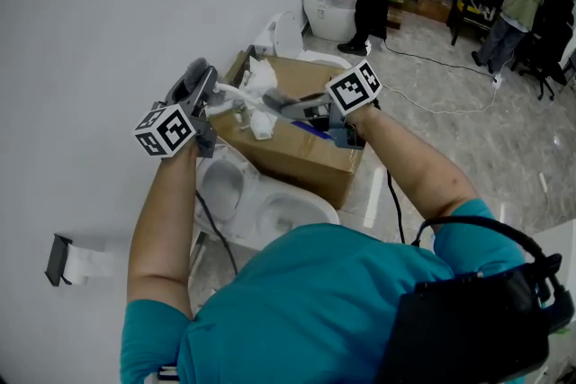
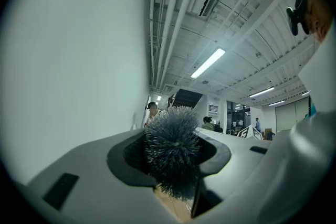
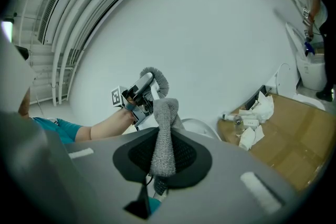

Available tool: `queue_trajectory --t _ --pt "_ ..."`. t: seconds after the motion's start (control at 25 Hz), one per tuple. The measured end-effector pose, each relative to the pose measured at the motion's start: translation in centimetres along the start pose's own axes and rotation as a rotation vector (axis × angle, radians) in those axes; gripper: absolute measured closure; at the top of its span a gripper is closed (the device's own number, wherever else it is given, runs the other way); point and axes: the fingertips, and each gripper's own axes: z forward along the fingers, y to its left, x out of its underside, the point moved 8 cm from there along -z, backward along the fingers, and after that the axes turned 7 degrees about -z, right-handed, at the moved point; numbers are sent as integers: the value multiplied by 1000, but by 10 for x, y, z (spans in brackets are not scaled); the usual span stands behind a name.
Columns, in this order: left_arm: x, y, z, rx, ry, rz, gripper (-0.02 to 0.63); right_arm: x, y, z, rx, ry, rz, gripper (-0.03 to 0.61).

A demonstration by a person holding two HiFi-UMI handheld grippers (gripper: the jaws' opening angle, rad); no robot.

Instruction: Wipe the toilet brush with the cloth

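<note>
Teal shirt (image 1: pixel 306 310) fills six o'clock of the head view, with both forearms reaching up from it; the left gripper (image 2: pixel 173 165), at ten o'clock there, is clenched on the toilet brush (image 2: pixel 172 139), whose grey bristle head sticks out between its jaws; the right gripper (image 3: pixel 160 165), at one o'clock, pinches the grey cloth (image 3: pixel 164 134), which stands up toward the brush, though contact cannot be made out; at twelve o'clock a cardboard box (image 1: pixel 297 153) lies just beyond a white toilet (image 1: pixel 270 211).
</note>
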Motion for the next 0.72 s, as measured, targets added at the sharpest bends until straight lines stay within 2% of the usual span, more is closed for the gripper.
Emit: queue_trajectory --t 0.72 --pt "-9 8 -5 -20 -27 -9 426 9 -6 -10 11 22 19 560"
